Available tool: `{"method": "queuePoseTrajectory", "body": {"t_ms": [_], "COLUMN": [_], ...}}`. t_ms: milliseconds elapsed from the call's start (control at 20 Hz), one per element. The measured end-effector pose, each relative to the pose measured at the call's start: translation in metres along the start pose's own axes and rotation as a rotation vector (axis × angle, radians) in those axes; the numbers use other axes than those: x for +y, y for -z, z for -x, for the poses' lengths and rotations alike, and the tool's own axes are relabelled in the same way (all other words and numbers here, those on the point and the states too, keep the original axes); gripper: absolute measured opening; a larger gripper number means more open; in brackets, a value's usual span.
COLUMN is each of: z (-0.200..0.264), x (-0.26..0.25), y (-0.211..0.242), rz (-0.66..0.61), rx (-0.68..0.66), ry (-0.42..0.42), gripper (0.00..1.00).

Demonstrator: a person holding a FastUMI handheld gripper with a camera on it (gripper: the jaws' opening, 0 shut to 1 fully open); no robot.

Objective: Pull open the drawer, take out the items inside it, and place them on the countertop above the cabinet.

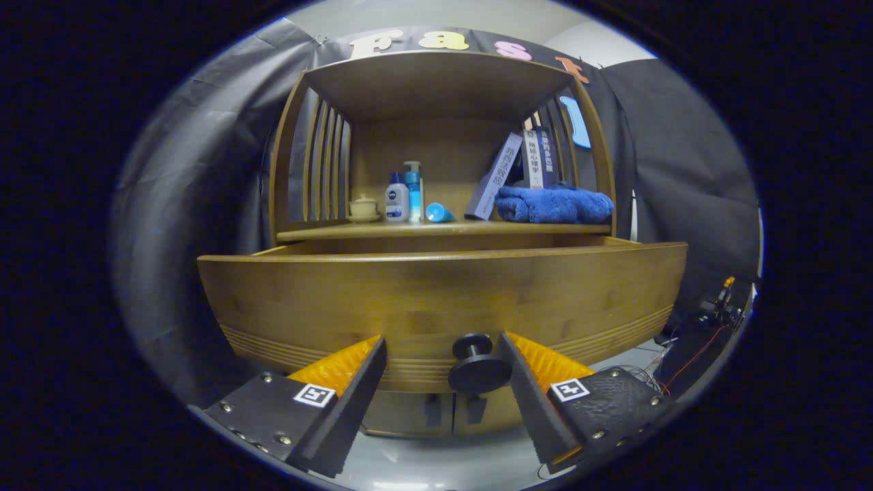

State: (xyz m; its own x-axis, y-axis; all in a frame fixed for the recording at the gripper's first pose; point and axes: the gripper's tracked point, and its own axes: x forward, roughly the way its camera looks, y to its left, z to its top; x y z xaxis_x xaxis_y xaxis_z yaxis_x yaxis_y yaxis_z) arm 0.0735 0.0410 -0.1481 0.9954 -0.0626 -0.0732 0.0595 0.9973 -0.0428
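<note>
Drawer (436, 300) pulled out; knob (477, 361) between spread tool (443, 354) fingers (untouched).

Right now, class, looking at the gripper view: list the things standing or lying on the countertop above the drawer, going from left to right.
Lidded cup on a saucer → white bottle → blue pump bottle → blue tube lying down → leaning book → folded blue towel. The gripper is open, its fingers either side of the drawer knob.

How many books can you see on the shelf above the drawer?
2 for sure: a pale book leaning left beside the blue towel, and a dark book upright behind it. More may hide behind them. The gripper is open.
</note>
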Motion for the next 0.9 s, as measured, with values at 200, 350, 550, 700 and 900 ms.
{"method": "queuePoseTrajectory", "body": {"t_ms": [200,350,550,700,900], "z": [-0.019,-0.040,-0.067,-0.088,-0.104], "x": [0.001,0.002,0.004,0.005,0.007], "y": [-0.007,-0.010,-0.015,-0.017,-0.019], "rz": [0.007,0.006,0.007,0.008,0.019], "rx": [-0.016,-0.011,-0.012,-0.019,-0.026], "ry": [-0.002,-0.004,-0.007,-0.008,-0.008], "gripper": [0.99,0.99,0.99,0.99,0.99]}}
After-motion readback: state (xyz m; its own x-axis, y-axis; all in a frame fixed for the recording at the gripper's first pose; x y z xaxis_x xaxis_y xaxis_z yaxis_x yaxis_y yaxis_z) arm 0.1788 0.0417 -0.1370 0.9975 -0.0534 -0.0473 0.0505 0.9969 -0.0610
